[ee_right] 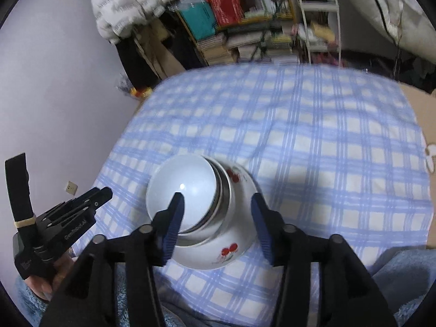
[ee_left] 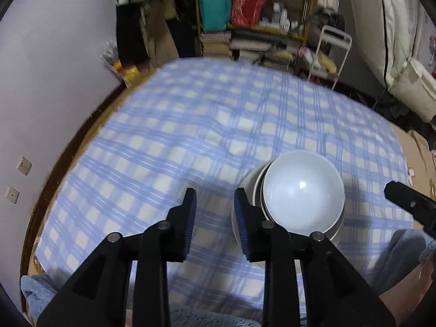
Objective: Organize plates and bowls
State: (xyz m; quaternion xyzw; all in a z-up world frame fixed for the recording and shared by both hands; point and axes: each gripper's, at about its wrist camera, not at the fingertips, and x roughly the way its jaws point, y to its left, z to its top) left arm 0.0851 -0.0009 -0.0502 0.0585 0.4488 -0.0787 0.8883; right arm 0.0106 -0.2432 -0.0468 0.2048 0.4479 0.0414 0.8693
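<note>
A stack of bowls stands on the blue checked cloth [ee_left: 190, 122]. The top bowl [ee_left: 302, 190] [ee_right: 185, 179] is plain white and tilts a little inside the ones below. A metal-looking rim shows under it. The bottom bowl [ee_right: 229, 250] is white with red cherries. My left gripper [ee_left: 215, 194] [ee_right: 103, 193] hangs just left of the stack, open, with only cloth between its blue pads. My right gripper [ee_right: 217, 197] [ee_left: 408, 204] is raised over the near side of the stack, open wide, its pads clear of the bowls.
A wall [ee_left: 54, 68] runs along the left edge of the bed. Beyond the far edge stand a crowded shelf [ee_left: 253, 13] and a white wire rack [ee_left: 332, 51]. A fuzzy blue fabric [ee_left: 35, 286] lies at the near edge, and a hand [ee_right: 41, 286] holds the left gripper.
</note>
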